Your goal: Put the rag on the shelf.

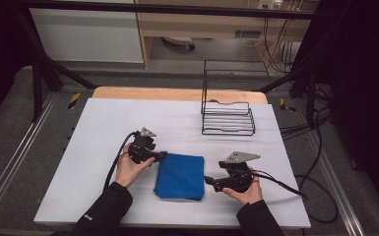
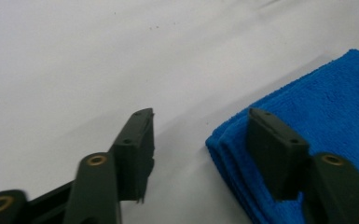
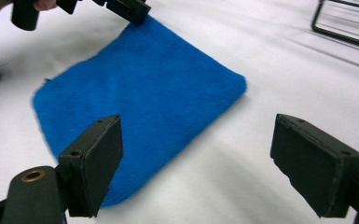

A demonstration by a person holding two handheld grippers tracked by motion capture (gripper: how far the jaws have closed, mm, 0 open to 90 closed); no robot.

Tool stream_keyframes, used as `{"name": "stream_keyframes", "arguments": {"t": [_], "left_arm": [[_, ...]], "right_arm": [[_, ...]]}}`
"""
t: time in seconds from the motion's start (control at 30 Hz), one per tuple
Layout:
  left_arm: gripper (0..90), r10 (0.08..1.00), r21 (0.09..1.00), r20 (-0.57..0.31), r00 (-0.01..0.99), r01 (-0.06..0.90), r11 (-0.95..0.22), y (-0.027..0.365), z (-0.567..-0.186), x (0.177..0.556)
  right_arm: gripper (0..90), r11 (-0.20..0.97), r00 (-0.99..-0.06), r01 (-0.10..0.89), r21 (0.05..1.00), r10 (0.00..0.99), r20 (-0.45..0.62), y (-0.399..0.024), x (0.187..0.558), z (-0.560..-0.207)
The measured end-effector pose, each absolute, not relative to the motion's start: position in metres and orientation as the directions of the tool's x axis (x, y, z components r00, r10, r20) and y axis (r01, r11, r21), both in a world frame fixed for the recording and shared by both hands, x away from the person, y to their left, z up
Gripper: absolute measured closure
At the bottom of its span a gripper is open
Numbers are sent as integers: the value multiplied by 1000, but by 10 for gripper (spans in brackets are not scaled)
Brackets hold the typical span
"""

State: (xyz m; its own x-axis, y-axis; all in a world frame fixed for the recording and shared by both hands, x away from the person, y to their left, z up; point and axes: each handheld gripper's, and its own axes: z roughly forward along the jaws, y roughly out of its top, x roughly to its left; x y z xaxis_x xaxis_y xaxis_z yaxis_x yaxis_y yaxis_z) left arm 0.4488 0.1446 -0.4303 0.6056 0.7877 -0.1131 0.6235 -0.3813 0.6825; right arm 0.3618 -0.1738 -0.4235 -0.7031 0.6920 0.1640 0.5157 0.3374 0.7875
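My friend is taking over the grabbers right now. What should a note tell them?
Left gripper: open, at the far left corner of the blue towel; one jaw sits over the folded edge, nothing pinched.
Right gripper: open, just off the towel's right edge, holding nothing.
Towel: folded into a neat stack, lying flat on the white table, between the two grippers.
Wire rack: stands at the far right of the table, with nothing in it.
Done: the towel looks folded.
Left: probably pick the towel up and put it in the rack, though that is a guess.
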Motion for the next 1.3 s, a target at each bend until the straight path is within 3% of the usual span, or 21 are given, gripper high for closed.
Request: {"name": "stream_keyframes", "arguments": {"t": [0.3,0.73,0.9,0.93,1.3], "left_arm": [[608,766,655,-125,630,633,-413,137,-441,451],[740,731,652,-155,665,624,-430,132,-444,445],[799,721,651,-160,674,621,-436,132,-444,445],[809,722,651,-162,673,623,-434,132,-444,445],[822,720,660,-151,678,611,-437,132,-445,443]], "right_arm": [[192,296,-674,554,778,708,211,-171,375,-427],[257,246,-611,611,752,751,251,-162,406,-434],[349,280,-599,629,725,769,222,-152,422,-442],[406,275,-593,634,723,773,226,-147,427,-445],[672,277,-595,645,712,768,239,-143,433,-455]]}}
